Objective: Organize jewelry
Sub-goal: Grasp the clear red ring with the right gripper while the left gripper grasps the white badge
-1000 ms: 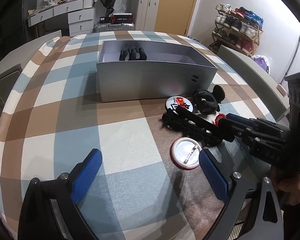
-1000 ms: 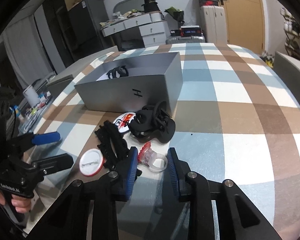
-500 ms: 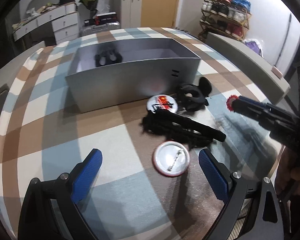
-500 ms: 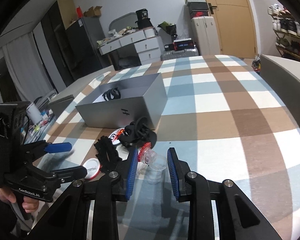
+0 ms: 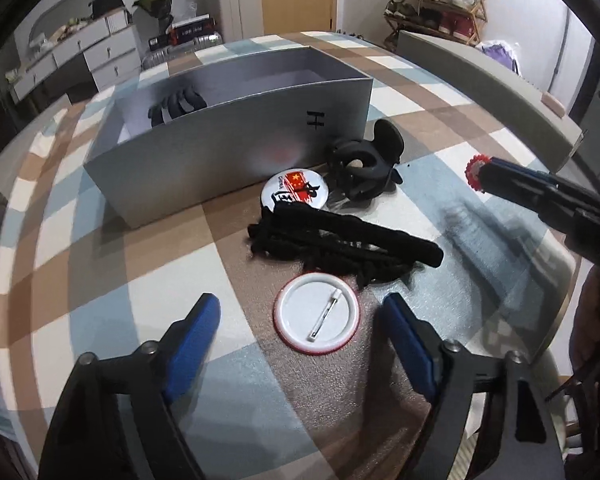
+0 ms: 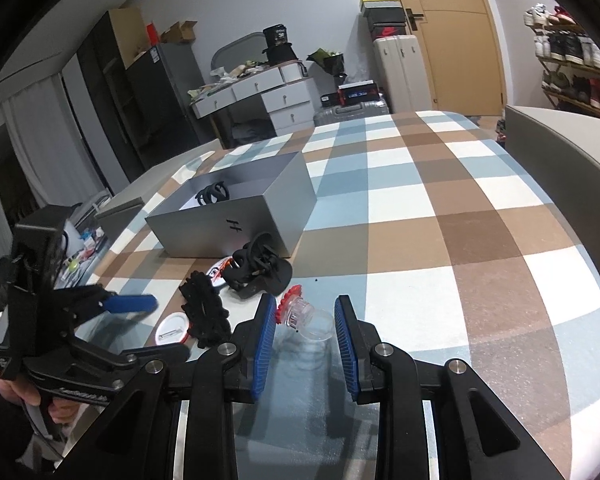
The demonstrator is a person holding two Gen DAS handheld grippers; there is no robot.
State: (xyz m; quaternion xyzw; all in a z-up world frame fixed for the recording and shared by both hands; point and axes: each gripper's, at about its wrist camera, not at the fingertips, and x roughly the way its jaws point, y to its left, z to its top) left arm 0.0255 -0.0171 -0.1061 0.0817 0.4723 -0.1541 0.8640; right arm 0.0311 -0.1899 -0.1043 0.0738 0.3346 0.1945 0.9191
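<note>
A: What is different from a moment ago?

B: The right tongs point(image 6: 305, 332) were low by the pile on the counter point(image 6: 480, 240). Now they are lifted up a bit, and the clear ring with the red flower top point(image 6: 300, 312) is up with them. They are squeezed onto that ring.

A: So the ring is picked up?

B: Yes, I think so. It looks ready to go to the grey box point(image 6: 240, 216). The box is behind the pile, not touching the tongs. One black hair clip point(image 5: 176, 105) is in the box already.

A: And the left tongs point(image 5: 300, 344)?

B: They are closing in right now. The white round badge point(image 5: 317, 317) lies face down on the counter between the two blue fingers point(image 5: 192, 344). The fingers do not touch it yet.

A: What else waits outside the box?

B: A black frilly band point(image 5: 340, 246) just behind the badge, a badge with a red flag point(image 5: 296, 191) by the box wall, and a big black claw clip point(image 5: 366, 164) beside it.

A: So a lot is left?

B: Yes, I think most of it.
</note>
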